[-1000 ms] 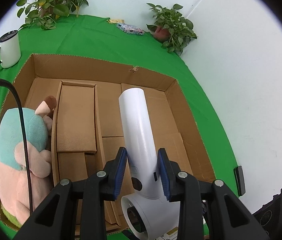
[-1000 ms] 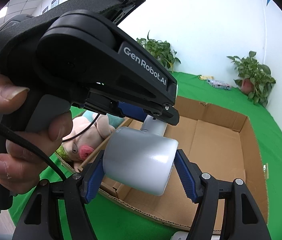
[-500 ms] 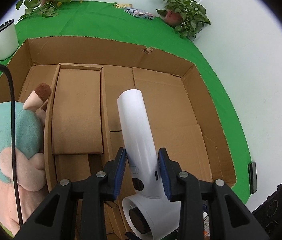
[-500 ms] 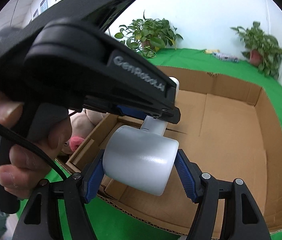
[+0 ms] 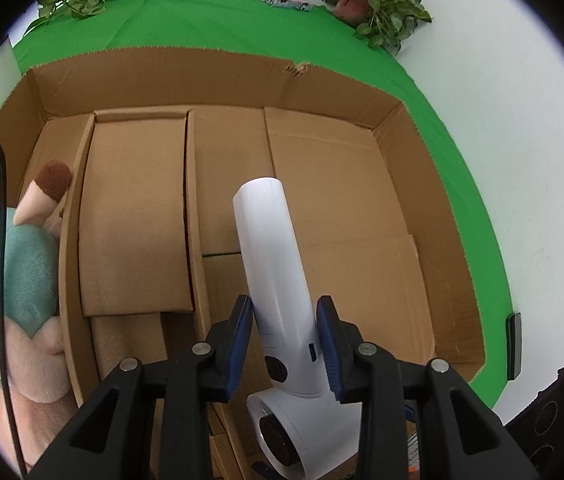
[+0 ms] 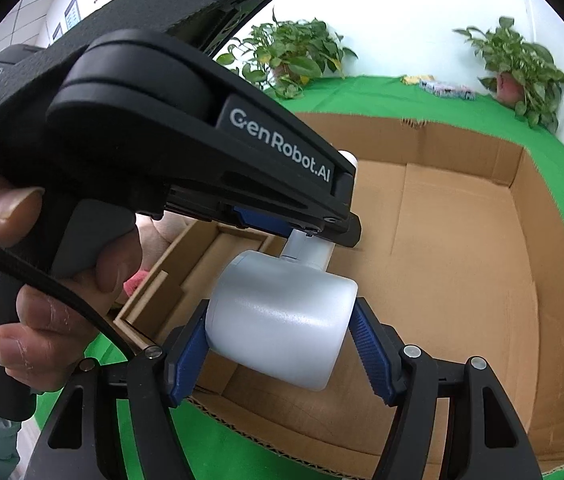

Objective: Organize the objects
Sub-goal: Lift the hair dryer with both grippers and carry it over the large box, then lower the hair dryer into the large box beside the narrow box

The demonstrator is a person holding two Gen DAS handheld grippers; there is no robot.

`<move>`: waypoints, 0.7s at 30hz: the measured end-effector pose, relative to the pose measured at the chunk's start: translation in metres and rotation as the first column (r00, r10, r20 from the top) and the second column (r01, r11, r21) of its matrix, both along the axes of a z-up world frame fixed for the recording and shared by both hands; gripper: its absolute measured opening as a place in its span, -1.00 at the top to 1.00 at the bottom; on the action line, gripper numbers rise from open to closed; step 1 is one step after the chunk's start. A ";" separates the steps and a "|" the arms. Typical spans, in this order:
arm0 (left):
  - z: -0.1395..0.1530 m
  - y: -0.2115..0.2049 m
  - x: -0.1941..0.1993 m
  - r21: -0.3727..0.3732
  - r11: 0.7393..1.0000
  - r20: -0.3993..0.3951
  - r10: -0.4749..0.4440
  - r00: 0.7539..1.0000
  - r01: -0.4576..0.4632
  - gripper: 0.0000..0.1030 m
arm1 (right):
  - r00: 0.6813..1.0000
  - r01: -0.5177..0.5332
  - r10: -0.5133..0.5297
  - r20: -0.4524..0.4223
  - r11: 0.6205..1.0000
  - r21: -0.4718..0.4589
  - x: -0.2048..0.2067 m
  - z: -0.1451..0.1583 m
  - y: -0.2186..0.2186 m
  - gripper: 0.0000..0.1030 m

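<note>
Hair dryer (image 5: 278, 280), white, one item: handle clenched between the left gripper (image 5: 284, 344) jaws, barrel (image 6: 282, 320) bracketed by the right gripper (image 6: 278, 354) jaws, pads touching or nearly so; firm grasp there cannot be told. Position: held above the cardboard box (image 5: 362, 92), over its open floor. Plush toy (image 5: 6, 276) at 9 o'clock, beyond a cardboard divider (image 5: 192, 208); potted plant (image 5: 378, 4) at 1 o'clock on the green-clothed counter (image 5: 202, 16). Risk: uneven release by the two grippers could tip the dryer onto the divider.
</note>
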State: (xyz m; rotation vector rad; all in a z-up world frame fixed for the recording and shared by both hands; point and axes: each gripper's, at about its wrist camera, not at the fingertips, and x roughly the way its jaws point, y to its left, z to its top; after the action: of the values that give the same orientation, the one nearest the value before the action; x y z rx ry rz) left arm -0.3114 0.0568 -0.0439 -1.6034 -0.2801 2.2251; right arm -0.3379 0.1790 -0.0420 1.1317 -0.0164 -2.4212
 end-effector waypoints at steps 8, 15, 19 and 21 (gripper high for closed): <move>-0.018 0.011 -0.003 -0.045 0.999 0.047 -0.017 0.999 0.019 0.38 | 0.996 0.010 -0.009 0.094 1.000 -0.004 -0.023 -0.021 0.009 -0.27; -0.022 0.016 -0.002 -0.070 0.998 0.067 0.005 0.998 0.000 0.44 | 0.980 0.052 -0.051 0.191 0.999 -0.001 -0.047 -0.043 0.022 -0.21; -0.022 0.015 -0.002 -0.066 0.998 0.073 0.011 0.997 -0.006 0.43 | 0.981 0.048 -0.047 0.189 0.999 0.004 -0.058 -0.044 0.026 -0.21; -0.020 0.015 -0.001 -0.054 0.998 0.070 0.014 0.997 -0.010 0.43 | 0.980 0.038 -0.036 0.195 0.999 -0.007 -0.064 -0.045 0.028 -0.24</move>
State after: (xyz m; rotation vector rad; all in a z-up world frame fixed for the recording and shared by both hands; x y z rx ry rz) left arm -0.3121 0.0722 -0.0644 -1.7157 -0.2515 2.2054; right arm -0.4017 0.2068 -0.0868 1.3710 -0.1132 -2.3291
